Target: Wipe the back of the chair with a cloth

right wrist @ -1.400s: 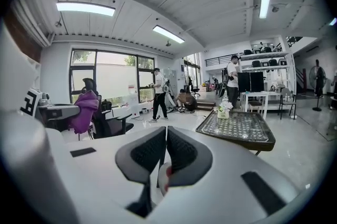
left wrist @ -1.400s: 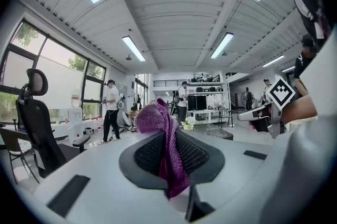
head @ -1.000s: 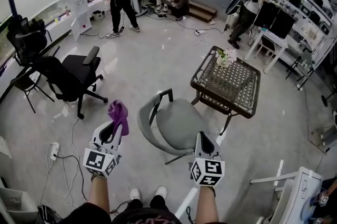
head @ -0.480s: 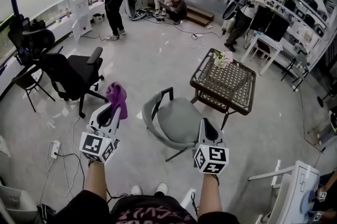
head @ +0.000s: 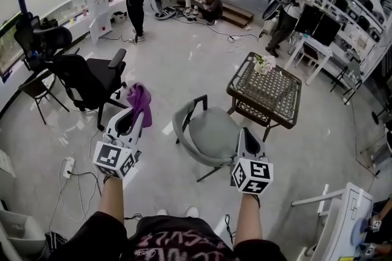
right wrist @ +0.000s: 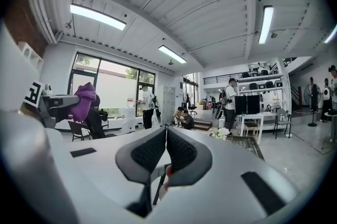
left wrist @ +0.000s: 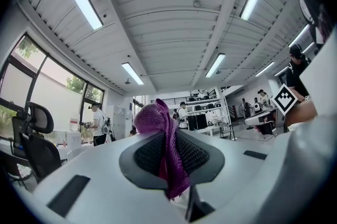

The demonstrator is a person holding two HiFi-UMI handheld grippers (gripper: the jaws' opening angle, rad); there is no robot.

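Crumpled, the purple cloth hangs from the left gripper's jaws.

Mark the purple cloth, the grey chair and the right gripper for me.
purple cloth (head: 140,102), head view, bunched middle.
grey chair (head: 214,131), head view, seat middle.
right gripper (right wrist: 166,136), right gripper view, between shut fingertips.

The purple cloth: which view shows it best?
The left gripper view: the cloth sits central, pinched between the jaws. The head view shows the cloth small; the right gripper view shows the cloth far left.
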